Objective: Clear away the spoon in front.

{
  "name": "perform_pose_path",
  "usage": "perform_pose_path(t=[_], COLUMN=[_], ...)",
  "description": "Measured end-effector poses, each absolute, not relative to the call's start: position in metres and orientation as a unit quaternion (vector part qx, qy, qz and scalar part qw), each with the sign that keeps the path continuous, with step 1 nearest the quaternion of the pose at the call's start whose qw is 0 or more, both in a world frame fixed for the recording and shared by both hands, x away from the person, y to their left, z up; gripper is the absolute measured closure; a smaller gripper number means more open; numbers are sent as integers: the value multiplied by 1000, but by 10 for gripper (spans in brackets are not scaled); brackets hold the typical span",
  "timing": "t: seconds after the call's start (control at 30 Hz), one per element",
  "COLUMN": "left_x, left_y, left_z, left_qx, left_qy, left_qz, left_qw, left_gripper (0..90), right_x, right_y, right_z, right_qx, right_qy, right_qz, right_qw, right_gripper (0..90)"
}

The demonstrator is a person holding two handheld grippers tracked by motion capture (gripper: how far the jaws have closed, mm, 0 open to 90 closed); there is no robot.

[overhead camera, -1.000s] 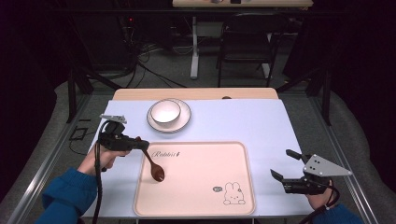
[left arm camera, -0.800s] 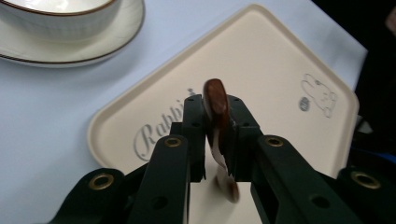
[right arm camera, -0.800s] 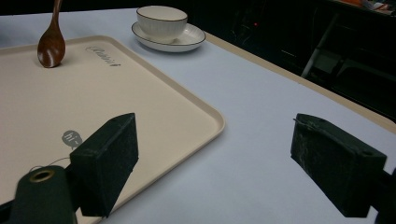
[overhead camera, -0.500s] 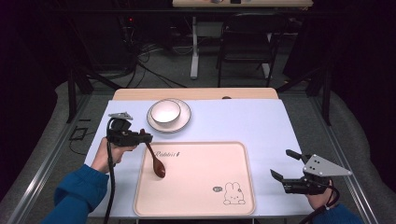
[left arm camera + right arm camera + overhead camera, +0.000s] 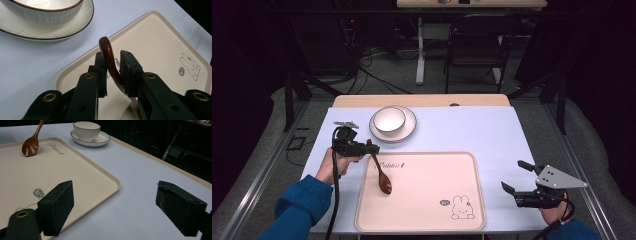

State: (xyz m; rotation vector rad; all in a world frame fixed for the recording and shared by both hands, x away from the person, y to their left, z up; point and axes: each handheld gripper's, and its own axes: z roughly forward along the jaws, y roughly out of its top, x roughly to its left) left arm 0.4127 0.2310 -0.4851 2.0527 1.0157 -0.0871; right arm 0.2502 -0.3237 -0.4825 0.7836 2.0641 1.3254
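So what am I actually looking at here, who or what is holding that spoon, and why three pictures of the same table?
There is no robot here: a person holds a hand-held pair of tongs in each hand. The high view looks down on the table from above the person's side; the other two cameras ride on the tongs and look along their black jaws.

On the table lie a cream tray with a rabbit print and a white bowl standing on a saucer.

The left tongs grip the handle of a brown wooden spoon, whose bowl end rests on the tray; their jaws have just been easing open a little, with the handle between them. The right tongs are open, holding nothing, beside the tray's right edge.
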Motion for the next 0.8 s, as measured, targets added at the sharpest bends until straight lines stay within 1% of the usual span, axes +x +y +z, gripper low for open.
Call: perform_pose_path(t=[0.3,0.4,0.5,0.6,0.8], left_x=[419,420,419,418,413], left_y=[225,220,216,216,216], left_z=[-496,-504,-509,-510,-511], left_qx=[818,829,833,833,828], left_qy=[411,405,405,405,412], left_qz=[-41,-59,-64,-66,-52], left_qw=[399,382,371,371,377], left_gripper=[746,745,743,743,744], right_x=[251,251,251,252,251], right_y=[-324,-324,-324,-324,-324], right_z=[-483,-483,-483,-483,-483], right_qx=[293,295,295,295,296], right_qy=[771,772,772,773,772], right_qz=[492,491,491,490,491], right_qw=[277,276,275,274,274], right_gripper=[141,141,142,141,141])
